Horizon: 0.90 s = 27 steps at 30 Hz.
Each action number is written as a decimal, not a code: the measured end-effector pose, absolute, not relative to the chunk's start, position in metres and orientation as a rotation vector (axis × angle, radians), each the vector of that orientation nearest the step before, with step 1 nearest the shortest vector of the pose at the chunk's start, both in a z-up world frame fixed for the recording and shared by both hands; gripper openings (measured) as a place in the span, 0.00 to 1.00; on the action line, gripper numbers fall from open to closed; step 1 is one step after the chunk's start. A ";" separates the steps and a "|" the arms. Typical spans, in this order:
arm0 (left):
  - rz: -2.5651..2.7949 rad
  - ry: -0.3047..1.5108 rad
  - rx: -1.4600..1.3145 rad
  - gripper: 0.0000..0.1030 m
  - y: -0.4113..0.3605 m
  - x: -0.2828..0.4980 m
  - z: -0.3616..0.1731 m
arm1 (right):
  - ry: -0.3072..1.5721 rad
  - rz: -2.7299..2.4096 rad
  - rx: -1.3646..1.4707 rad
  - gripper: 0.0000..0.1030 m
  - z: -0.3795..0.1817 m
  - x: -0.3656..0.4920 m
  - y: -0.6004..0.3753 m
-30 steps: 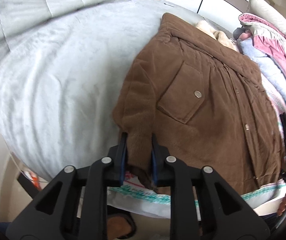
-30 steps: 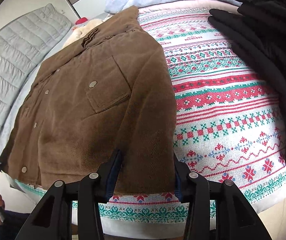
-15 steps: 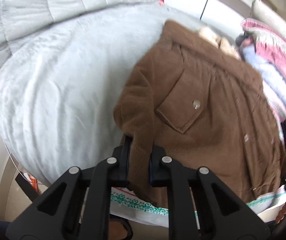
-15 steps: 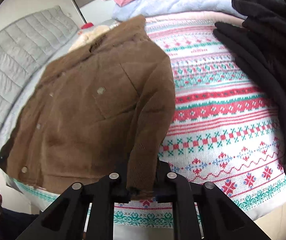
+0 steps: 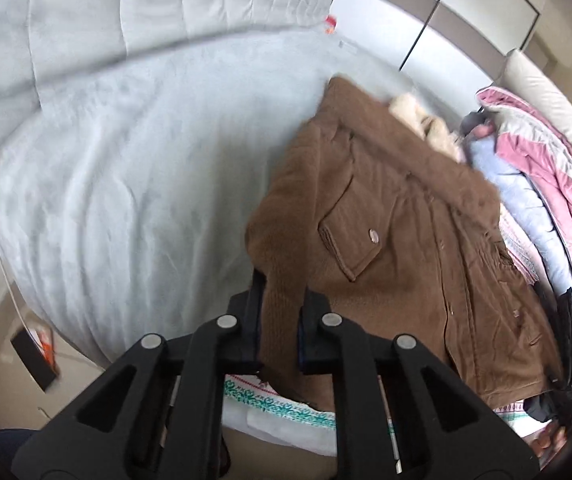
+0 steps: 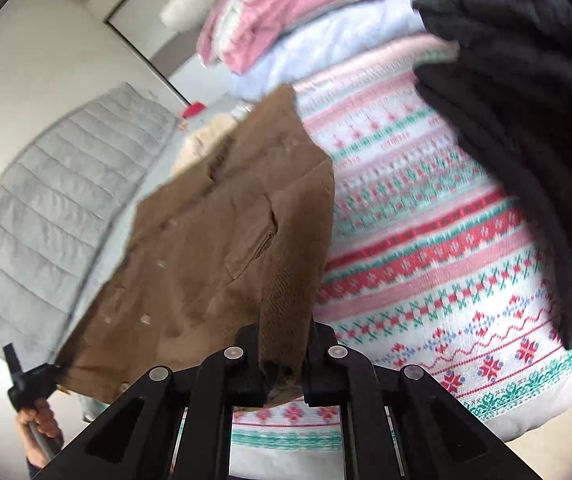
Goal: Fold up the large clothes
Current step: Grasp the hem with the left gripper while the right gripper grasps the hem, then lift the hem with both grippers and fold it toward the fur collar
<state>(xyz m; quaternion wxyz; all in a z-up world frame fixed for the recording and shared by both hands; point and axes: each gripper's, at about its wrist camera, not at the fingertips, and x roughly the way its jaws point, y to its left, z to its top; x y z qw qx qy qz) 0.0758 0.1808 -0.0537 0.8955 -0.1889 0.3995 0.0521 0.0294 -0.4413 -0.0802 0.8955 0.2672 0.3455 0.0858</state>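
the left gripper [image 5: 280,304] pinches 1 sleeve cuff of the brown jacket [image 5: 397,256]; the right gripper [image 6: 284,344] pinches the other cuff. both jaws have just been closing on cloth. the jacket lies on a patterned blanket [image 6: 425,280] beside a pale grey cover [image 5: 126,160], stacked clothes [image 6: 305,32] beyond.

Both cams ride the grippers, tilted down, close over the bed. Left one faces the grey blanket [image 5: 126,168] at 10 o'clock; right one the patterned blanket [image 6: 425,260] at 3. Both share the brown coat [image 5: 405,248] [image 6: 206,248].
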 end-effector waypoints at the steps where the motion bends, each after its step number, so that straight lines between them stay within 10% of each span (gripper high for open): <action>1: 0.115 0.810 -0.374 0.13 0.176 0.070 -0.044 | 0.699 0.184 0.540 0.09 -0.072 0.025 -0.438; 12: 0.033 0.739 -0.396 0.12 0.191 -0.008 0.019 | 0.554 0.298 0.509 0.09 0.011 -0.059 -0.435; 27: 0.047 0.926 -0.518 0.14 0.198 0.020 -0.035 | 0.681 0.273 0.706 0.10 -0.045 -0.031 -0.459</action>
